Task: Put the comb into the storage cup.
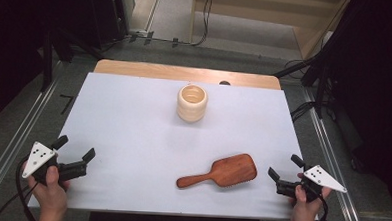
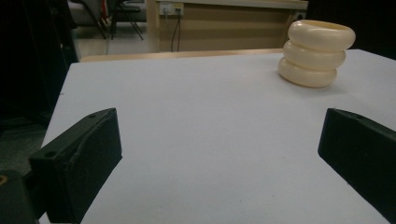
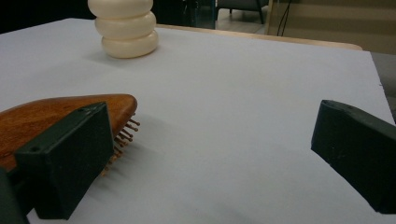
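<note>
2 grippers wide and empty. My right gripper (image 1: 281,177) is just beside the brush (image 1: 220,172); I should grip its handle squarely, pins down.

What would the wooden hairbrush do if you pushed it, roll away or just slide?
The wooden hairbrush would probably slide, not roll: its head is broad and flat, and it lies bristles-down on the white table cover. It looks like solid wood, so likely stiff, not floppy. Pushed at the thin handle, it might swivel around its wider head rather than move straight.
</note>
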Available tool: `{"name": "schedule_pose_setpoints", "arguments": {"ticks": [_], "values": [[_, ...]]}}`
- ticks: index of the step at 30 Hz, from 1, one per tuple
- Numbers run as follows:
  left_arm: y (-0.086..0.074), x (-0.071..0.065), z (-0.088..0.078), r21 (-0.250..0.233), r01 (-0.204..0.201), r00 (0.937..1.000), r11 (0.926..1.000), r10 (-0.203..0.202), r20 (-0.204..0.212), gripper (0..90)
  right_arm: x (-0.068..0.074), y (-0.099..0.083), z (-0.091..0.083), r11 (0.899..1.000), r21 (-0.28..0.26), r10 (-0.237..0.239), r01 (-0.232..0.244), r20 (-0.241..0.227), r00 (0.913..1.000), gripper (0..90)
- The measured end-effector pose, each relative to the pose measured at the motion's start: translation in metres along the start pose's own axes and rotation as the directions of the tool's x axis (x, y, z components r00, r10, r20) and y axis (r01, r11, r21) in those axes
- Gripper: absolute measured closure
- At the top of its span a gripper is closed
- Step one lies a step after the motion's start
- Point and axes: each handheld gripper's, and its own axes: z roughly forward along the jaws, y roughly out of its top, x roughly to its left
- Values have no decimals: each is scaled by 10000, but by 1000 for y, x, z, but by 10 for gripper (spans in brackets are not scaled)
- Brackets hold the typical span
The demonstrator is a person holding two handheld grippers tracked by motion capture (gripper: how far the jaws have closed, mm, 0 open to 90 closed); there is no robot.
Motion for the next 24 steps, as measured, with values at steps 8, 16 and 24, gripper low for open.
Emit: {"name": "schedule_pose_setpoints", "arguments": {"ticks": [8, 16, 24], "values": [[12, -13, 4, 78, -371, 9990, 9993, 369, 247, 0, 0, 0, 1, 9999, 35, -117, 118, -231, 9997, 0], [23, -31, 10, 133, -674, 9943, 9976, 660, 841, 0, 2, -1, 1, 9998, 120, -181, 183, -217, 9996, 0], [37, -56, 19, 206, -1255, 9791, 9919, 1204, 1638, 0, 2, -1, 2, 9998, 102, -174, 176, -222, 9996, 0]]}}
